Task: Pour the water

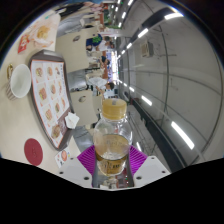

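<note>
I've got the hand-held gripper at the bottom centre of the frame, and its two pink pads are pressed against the sides of a clear bottle, so it's clamped on that bottle. The bottle stands upright, its long axis running straight up the frame from between the fingers, with amber-tinted liquid filling its lower part (the task says water, but it looks more like tea to me). Just beyond it, a little higher in the middle of the frame, sits a glass cup holding a similar amber liquid. That's the relation that matters: the cup lies dead ahead of the bottle, close by, so I judge a forward tilt would carry the neck over its rim. At left on the pale counter lies a picture menu.
</note>
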Motion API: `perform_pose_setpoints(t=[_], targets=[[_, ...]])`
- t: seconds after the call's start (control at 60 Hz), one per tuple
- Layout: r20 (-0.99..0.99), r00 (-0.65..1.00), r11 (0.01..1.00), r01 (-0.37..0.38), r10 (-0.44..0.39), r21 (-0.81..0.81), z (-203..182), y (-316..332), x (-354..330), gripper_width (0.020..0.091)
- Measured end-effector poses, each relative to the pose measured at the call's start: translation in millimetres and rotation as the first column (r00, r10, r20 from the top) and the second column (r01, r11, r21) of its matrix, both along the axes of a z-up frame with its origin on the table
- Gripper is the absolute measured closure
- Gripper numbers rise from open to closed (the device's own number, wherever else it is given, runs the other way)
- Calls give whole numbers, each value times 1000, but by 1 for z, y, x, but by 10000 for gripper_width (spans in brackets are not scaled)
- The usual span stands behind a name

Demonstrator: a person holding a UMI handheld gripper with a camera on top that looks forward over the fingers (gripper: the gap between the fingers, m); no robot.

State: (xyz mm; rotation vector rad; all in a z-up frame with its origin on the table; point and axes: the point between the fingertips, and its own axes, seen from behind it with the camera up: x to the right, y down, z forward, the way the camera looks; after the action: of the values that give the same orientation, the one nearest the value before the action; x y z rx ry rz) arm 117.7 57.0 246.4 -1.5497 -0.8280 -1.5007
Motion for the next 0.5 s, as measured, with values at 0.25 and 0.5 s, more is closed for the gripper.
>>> perform_pose_setpoints(t=[0.25, 0.5], targets=[[529, 817, 963, -115, 230, -242, -68, 51, -114, 700], [448, 860, 945, -106, 243, -310, -95, 49, -109, 700]])
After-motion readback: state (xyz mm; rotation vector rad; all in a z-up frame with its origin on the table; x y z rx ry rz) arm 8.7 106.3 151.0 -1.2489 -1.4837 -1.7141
